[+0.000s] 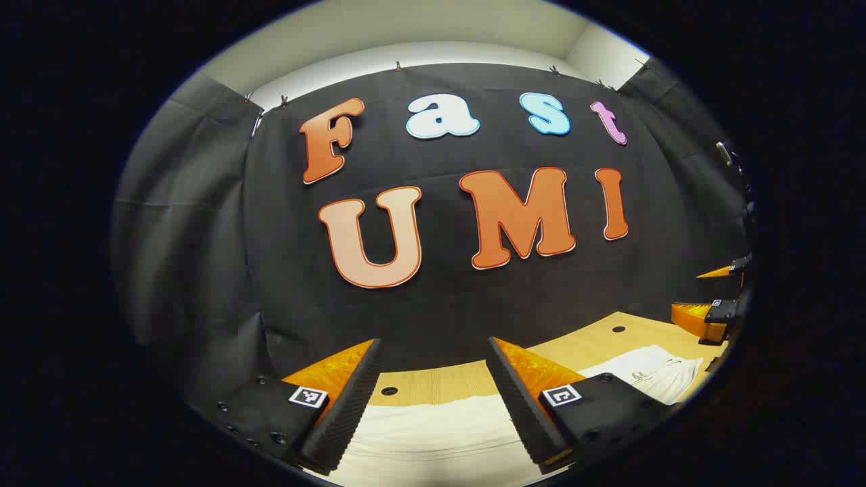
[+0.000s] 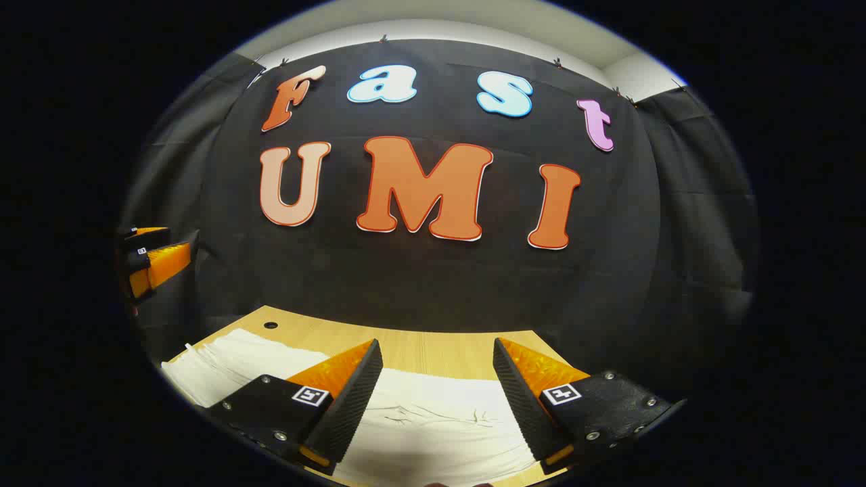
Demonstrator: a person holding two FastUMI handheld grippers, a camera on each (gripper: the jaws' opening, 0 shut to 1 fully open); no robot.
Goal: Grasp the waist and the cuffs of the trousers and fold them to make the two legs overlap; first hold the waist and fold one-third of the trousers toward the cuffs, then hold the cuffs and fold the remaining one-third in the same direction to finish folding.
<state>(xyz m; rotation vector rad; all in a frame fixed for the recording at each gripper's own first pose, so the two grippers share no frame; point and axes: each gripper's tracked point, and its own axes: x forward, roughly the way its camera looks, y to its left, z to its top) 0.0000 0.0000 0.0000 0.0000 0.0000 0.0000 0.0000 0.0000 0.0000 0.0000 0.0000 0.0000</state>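
Trousers (image 2: 433,419) lie flat and pale on the tabletop (image 2: 433,348) toward its near edge, with no fold visible, so you have every step left. Your right tool (image 2: 436,396) and left tool (image 1: 433,396) both hover above the cloth, jaws spread wide, gripping nothing, aimed level at the booth wall.

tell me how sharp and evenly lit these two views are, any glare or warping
Left gripper view: sharp in the middle, fisheye bends the table edge; white trousers nearly wash out under bright light. Right gripper view: same curved warping, trousers bright yet creases readable, left gripper dim near the rim.
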